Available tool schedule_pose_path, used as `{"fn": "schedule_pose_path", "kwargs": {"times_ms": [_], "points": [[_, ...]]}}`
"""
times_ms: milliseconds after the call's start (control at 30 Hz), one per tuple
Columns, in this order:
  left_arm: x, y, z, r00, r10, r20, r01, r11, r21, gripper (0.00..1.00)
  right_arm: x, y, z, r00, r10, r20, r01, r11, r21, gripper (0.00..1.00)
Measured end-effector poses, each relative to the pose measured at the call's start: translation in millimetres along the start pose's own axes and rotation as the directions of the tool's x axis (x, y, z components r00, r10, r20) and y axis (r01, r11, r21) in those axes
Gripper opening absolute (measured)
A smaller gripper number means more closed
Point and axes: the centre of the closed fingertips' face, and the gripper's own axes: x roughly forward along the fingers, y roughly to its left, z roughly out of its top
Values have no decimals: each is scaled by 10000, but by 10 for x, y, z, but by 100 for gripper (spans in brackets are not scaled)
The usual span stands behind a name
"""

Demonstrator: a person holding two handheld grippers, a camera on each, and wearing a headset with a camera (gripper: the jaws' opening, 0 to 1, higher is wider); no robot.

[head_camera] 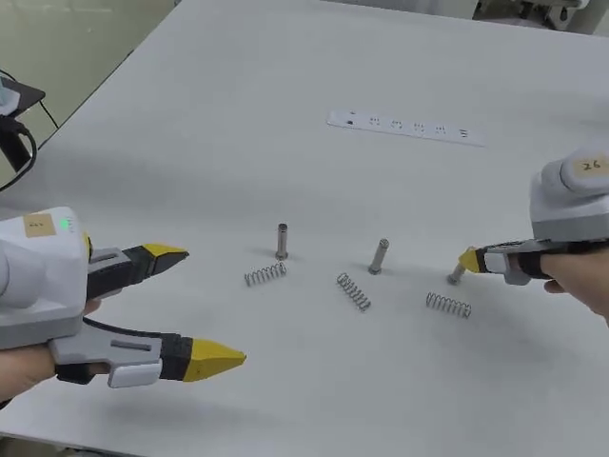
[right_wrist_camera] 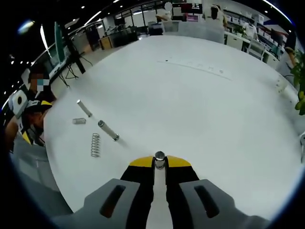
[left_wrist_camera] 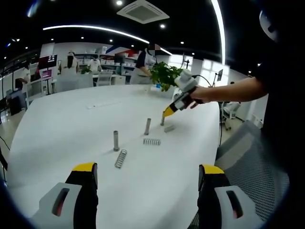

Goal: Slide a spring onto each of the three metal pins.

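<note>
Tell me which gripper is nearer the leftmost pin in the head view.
Left. The left gripper hangs open beside the leftmost pin, apart from it; the right gripper is at the row's other end, shut on the rightmost pin.

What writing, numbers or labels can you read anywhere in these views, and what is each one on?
"26": on the tan sticker atop the right gripper.
Tan label on the left gripper: too blurred to read.
White strip on the workbench: its dark marks are too small to read.
</note>
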Motion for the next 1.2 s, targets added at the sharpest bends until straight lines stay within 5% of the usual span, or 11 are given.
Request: {"fn": "schedule_pose_path", "kwargs": {"times_ms": [400, 1200], "points": [[-3, -12, 3, 10000, -19, 42, 19, 10000, -22, 84, 12, 44, -75, 9998, 67, -202, -81, 9976, -693, 9], [25, 69, 15, 10000, 93, -28, -93, 9999, 41, 87, -46, 99, -64, 9992, 181, 367, -133, 9920, -1259, 36]]}}
